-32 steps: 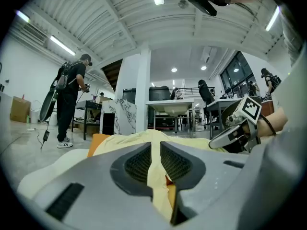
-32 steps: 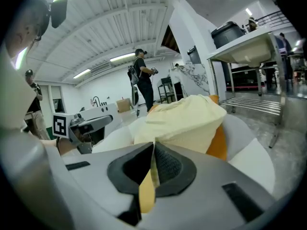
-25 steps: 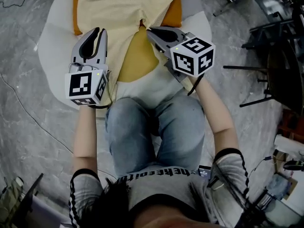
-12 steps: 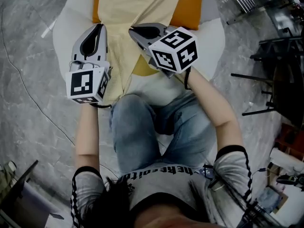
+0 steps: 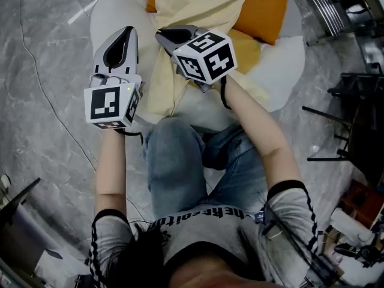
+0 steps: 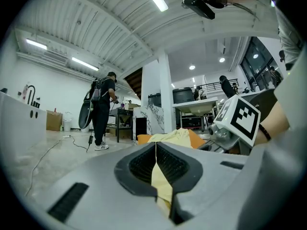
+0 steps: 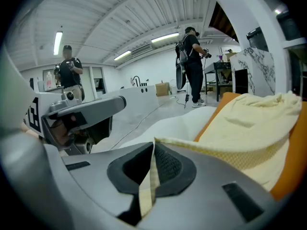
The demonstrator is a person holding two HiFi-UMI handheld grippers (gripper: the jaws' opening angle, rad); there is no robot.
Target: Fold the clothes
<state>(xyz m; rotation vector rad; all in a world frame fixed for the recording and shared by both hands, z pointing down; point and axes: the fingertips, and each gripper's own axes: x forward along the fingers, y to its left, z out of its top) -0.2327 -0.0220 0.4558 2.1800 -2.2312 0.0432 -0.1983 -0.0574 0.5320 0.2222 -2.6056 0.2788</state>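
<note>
The cloth (image 5: 201, 2), bunched at 12 o'clock, is pinched by the left gripper (image 5: 125, 33) and the right gripper (image 5: 164, 36). One fold is judged under way, none finished.

The pale yellow garment (image 5: 204, 2) (orange layer underneath) lies rumpled on a white mat (image 5: 107, 18), its near edge pinched in the left tongs (image 5: 124, 33) and right tongs (image 5: 167, 36).
</note>
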